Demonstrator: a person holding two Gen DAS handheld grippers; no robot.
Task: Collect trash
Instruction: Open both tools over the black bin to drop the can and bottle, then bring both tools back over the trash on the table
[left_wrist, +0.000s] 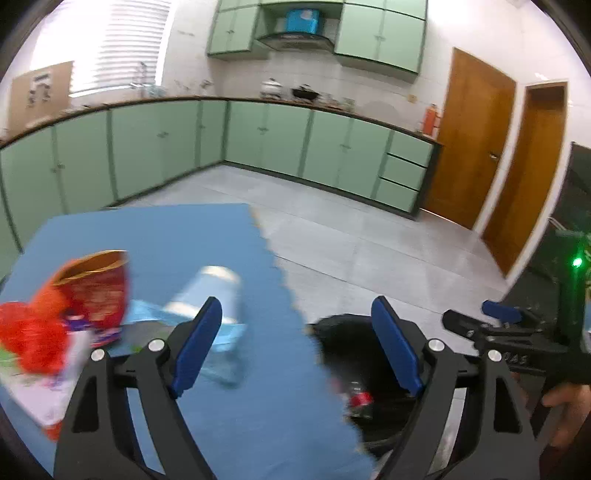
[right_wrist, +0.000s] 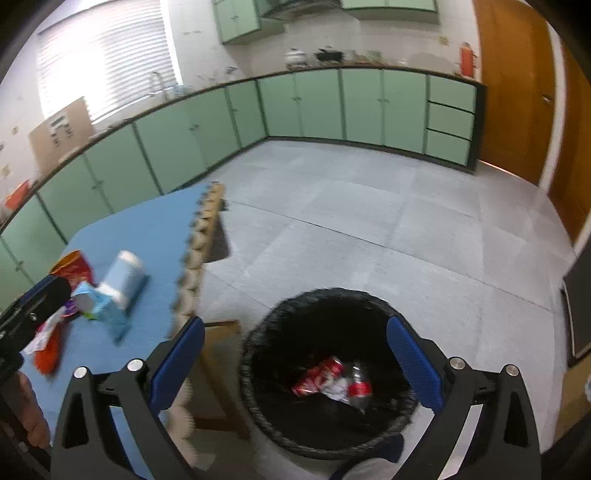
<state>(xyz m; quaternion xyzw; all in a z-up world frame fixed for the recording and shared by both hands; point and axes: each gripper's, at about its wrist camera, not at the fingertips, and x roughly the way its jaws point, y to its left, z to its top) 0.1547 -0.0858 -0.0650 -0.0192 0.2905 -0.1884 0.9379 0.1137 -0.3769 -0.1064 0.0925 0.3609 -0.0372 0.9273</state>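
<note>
A black mesh bin (right_wrist: 258, 373) stands on the floor beside the blue table (right_wrist: 155, 236); a red can (right_wrist: 317, 373), a plastic bottle (right_wrist: 360, 387) and crumpled paper lie in it. My right gripper (right_wrist: 295, 365) hangs open over the bin, nothing between its blue pads. My left gripper (left_wrist: 297, 347) is open above the table's right edge, empty. On the table lie a red snack bag (left_wrist: 98, 291), a pale blue roll (left_wrist: 210, 295), a light blue carton (right_wrist: 99, 306) and orange wrappers (left_wrist: 29, 332). The bin (left_wrist: 347, 350) shows past the table edge.
Green cabinets (left_wrist: 258, 133) line the far walls, wooden doors (left_wrist: 476, 140) stand at the right. Grey tiled floor (right_wrist: 369, 229) spreads beyond the table. The right gripper (left_wrist: 498, 328) and a hand show at the left wrist view's right edge.
</note>
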